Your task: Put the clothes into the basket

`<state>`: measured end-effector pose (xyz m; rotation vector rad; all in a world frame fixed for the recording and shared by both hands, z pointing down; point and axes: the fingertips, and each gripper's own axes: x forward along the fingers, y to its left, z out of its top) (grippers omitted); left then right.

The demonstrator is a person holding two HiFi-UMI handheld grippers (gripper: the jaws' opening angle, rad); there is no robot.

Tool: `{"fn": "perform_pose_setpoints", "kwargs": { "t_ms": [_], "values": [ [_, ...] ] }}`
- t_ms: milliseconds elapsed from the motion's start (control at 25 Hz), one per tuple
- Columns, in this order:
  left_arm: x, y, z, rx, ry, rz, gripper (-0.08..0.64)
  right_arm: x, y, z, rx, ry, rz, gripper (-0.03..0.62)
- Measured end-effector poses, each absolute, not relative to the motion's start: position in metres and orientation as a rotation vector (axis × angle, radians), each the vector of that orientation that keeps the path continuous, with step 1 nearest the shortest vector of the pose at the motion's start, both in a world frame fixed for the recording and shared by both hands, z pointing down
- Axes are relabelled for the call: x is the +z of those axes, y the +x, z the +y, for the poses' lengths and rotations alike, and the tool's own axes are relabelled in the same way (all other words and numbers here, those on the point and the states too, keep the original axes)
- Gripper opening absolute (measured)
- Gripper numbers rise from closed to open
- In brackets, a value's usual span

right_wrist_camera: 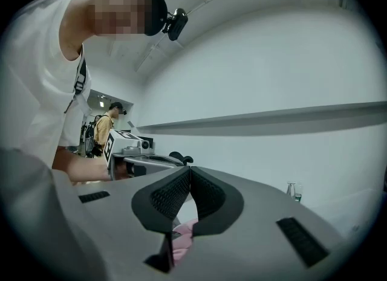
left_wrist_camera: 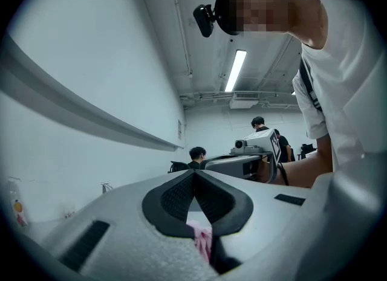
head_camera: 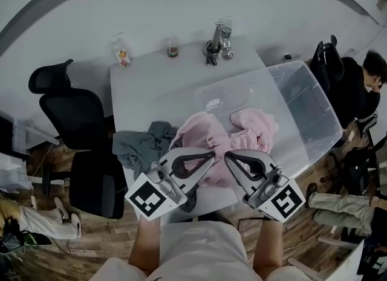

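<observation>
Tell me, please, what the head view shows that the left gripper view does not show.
Only the head view shows the clear basket and the grey garment on the table. Only the left gripper view shows the ceiling light and the head camera worn by the person. Both show the left gripper shut on the pink garment, and the right gripper beside it.

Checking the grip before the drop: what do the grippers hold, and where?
Both the left gripper and right gripper are shut on the pink garment, each pinching a bunch of cloth, side by side near its middle.
</observation>
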<state>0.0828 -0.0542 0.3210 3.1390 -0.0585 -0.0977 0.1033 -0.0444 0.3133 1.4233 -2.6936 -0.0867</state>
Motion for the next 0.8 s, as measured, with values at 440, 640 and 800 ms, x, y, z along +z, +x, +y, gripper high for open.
{"fn": "perform_pose_setpoints", "kwargs": {
  "t_ms": [440,640,800],
  "values": [
    [0.335,-0.009,-0.082,-0.032,3.147,-0.37,0.005,0.338,0.021,-0.081,-0.109,1.169,-2.653,0.009],
    [0.351,-0.044,-0.096,0.012,3.126,-0.504,0.005,0.366,-0.023,-0.096,-0.087,1.015,-2.603,0.083],
    [0.366,-0.069,-0.1,0.035,3.093,-0.581,0.005,0.397,-0.054,-0.104,-0.115,0.868,-2.534,0.157]
  ]
}}
